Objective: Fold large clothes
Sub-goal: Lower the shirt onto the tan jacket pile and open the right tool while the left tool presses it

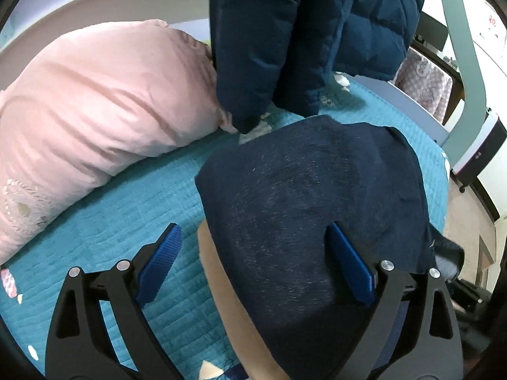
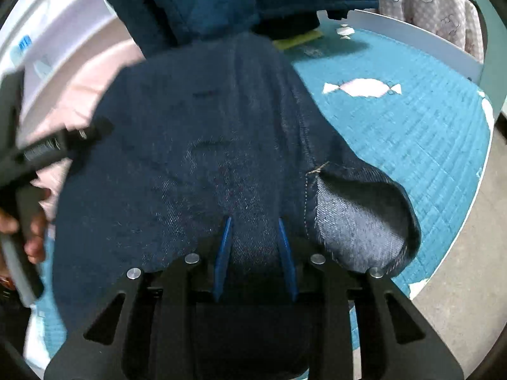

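Observation:
A dark navy denim garment [image 1: 301, 190] lies folded on the teal quilted bed cover [image 1: 142, 196]. A tan layer [image 1: 215, 272] shows under its near left edge. My left gripper [image 1: 253, 225] hovers over the garment's near part, jaws wide open. One blue pad is over the quilt and the other over the denim, and nothing is gripped. In the right wrist view the same denim [image 2: 190, 142] fills the frame. My right gripper [image 2: 254, 220] has its narrow jaws closed on a fold that fills the gap between the pads. A turned-back corner [image 2: 358, 221] shows the paler inside.
A pink pillow or duvet [image 1: 95, 95] lies on the left of the bed. A dark blue puffer jacket [image 1: 285, 31] hangs down at the far side. A pink checked garment [image 1: 424, 79] hangs beyond the bed rail. A hand [image 2: 31, 237] grips the other tool at left. Floor [image 2: 459, 285] lies right of the bed.

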Demonstrator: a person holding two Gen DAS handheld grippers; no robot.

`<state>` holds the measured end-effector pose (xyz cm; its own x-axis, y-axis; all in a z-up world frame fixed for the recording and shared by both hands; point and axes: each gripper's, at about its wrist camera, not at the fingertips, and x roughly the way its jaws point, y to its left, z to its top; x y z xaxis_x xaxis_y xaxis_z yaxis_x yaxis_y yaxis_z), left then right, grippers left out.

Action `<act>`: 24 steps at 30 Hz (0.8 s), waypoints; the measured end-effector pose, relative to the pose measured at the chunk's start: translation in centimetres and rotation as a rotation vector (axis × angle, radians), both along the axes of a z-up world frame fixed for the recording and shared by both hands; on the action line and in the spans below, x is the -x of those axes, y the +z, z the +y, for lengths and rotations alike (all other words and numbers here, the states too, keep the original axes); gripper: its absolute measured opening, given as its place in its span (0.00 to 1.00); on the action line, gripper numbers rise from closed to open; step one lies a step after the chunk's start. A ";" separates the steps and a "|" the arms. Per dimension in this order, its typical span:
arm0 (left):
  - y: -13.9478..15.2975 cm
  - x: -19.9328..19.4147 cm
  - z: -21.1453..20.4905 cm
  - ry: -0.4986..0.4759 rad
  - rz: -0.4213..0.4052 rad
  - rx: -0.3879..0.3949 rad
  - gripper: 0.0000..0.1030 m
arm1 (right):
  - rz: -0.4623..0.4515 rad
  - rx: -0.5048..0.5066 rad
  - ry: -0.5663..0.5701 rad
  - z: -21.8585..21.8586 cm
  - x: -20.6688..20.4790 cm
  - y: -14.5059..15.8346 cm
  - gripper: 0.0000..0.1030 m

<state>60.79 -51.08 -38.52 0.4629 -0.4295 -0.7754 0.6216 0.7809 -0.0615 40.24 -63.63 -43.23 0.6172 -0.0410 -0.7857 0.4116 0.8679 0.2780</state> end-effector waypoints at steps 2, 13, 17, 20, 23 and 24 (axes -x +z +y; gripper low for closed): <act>0.0 0.0 0.2 0.024 0.006 0.031 0.91 | -0.007 0.002 -0.015 0.0 0.2 0.1 0.27; 3.9 5.3 6.5 0.005 -0.075 0.156 0.91 | -0.204 0.024 0.144 9.4 3.5 7.1 0.33; 3.8 7.1 10.1 0.049 -0.099 0.145 0.91 | -0.086 -0.050 0.188 10.5 0.2 3.9 0.34; 2.9 8.9 13.6 0.090 -0.083 0.125 0.91 | -0.035 -0.101 0.215 10.3 -1.6 1.5 0.34; 2.3 11.0 16.6 0.128 -0.080 0.124 0.91 | -0.057 -0.046 0.210 11.2 -1.1 3.1 0.34; 2.1 12.0 17.7 0.149 -0.070 0.125 0.91 | -0.064 -0.034 0.199 11.5 -0.5 3.6 0.37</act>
